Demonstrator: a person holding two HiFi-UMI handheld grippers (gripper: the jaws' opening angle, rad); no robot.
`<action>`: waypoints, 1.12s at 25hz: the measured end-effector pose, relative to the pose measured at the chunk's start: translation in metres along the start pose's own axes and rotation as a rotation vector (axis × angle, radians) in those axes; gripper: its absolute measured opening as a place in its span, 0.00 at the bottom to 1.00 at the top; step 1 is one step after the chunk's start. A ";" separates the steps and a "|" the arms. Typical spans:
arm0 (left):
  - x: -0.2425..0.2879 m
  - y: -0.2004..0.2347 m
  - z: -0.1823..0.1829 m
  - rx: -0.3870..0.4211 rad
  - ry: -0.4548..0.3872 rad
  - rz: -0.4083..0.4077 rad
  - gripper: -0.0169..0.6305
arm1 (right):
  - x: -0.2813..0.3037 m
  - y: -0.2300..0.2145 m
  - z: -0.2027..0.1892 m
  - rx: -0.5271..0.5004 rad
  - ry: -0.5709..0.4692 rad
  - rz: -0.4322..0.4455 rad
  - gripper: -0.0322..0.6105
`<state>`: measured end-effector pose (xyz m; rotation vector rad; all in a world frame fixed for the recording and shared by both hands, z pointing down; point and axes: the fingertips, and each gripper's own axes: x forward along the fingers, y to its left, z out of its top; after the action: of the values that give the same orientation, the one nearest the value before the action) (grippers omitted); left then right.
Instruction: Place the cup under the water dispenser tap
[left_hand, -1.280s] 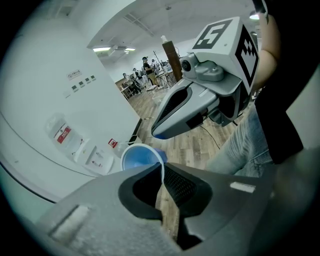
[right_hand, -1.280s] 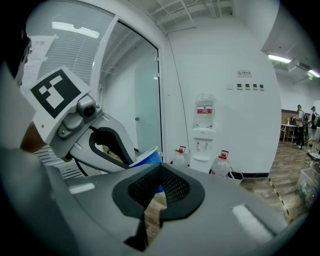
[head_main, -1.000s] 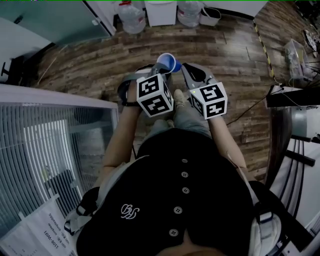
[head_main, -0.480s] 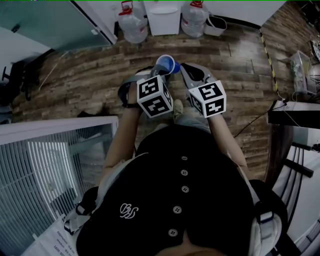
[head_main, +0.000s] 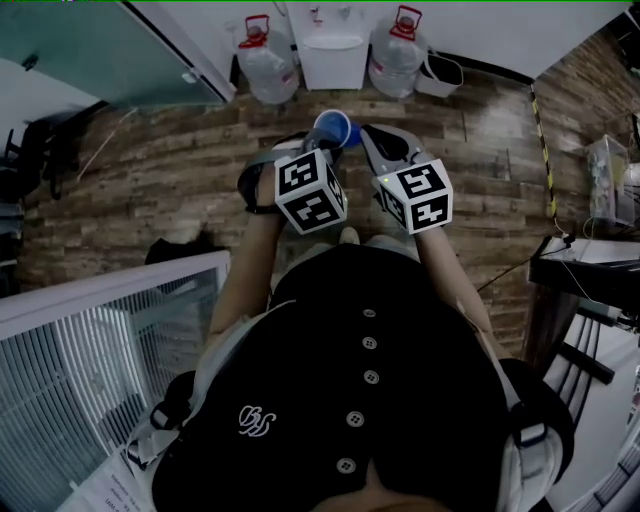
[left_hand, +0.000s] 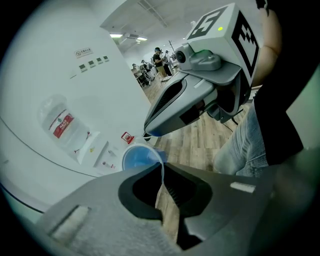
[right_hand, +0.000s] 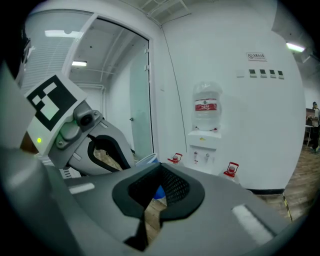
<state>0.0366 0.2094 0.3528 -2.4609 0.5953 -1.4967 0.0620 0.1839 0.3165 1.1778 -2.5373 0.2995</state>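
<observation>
A blue cup (head_main: 335, 128) with a white rim is carried over the wood floor, in front of the person's body. My left gripper (head_main: 318, 142) is shut on the cup's rim; in the left gripper view the thin cup wall (left_hand: 162, 172) runs between its pads. My right gripper (head_main: 366, 136) is shut, with its tip right beside the cup (right_hand: 149, 161); no grip of its own shows. The white water dispenser (head_main: 330, 48) stands against the wall ahead, and in the right gripper view its taps (right_hand: 201, 156) sit under a bottle on top.
Two large water bottles (head_main: 268, 62) (head_main: 397, 52) with red handles stand on the floor either side of the dispenser. A glass partition (head_main: 110, 45) lies at the upper left, a ribbed white panel (head_main: 100, 360) at the lower left, and desks with cables (head_main: 590, 270) at the right.
The dispenser and both bottles have come further into the head view from the top as the person walks toward them. The white panel has slid down and left. Both grippers keep their pose with the cup.
</observation>
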 end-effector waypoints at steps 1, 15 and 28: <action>0.004 0.006 0.001 -0.001 0.004 0.000 0.05 | 0.005 -0.007 0.001 0.006 0.000 0.001 0.05; 0.044 0.038 -0.010 -0.055 0.022 -0.087 0.05 | 0.047 -0.034 -0.014 0.063 0.070 0.019 0.05; 0.099 0.143 -0.031 0.010 0.034 -0.128 0.05 | 0.143 -0.095 0.020 0.077 0.074 -0.029 0.05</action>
<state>0.0163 0.0386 0.3941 -2.5132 0.4422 -1.5866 0.0444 0.0167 0.3566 1.2077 -2.4631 0.4294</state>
